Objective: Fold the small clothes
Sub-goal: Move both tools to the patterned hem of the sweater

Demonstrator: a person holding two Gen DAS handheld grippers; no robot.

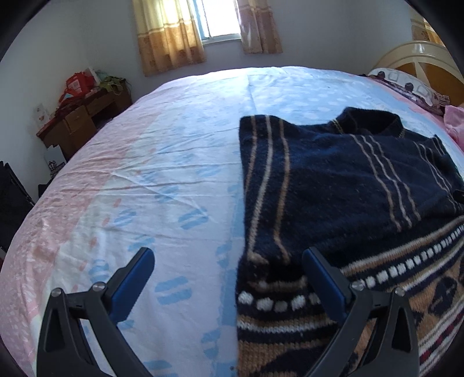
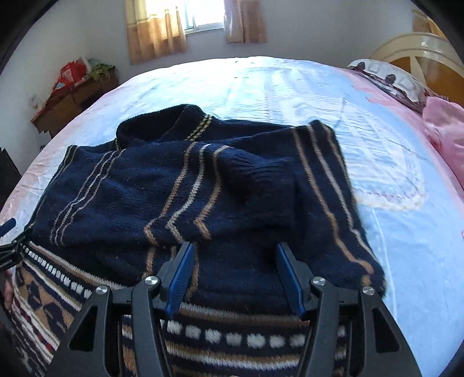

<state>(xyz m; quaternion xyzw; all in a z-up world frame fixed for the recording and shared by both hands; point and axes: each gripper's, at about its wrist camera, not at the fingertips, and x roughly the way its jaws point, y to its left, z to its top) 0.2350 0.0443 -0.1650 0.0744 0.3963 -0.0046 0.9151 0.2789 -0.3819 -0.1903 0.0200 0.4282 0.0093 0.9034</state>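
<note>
sleeves already folded in on the navy sweater (image 2: 179, 185) lying on the bed (image 1: 179, 162). left claw (image 1: 229, 258) and right claw (image 2: 233, 255) both apart, empty. next, i'd guess: pinch the patterned hem below them, fold it upward.

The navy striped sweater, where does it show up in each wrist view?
Left wrist: the navy striped sweater fills the right half, and the left gripper straddles its left edge.
Right wrist: it lies centre and left, above the right gripper.
Shared landmark: the curtained window at top centre in both.
</note>
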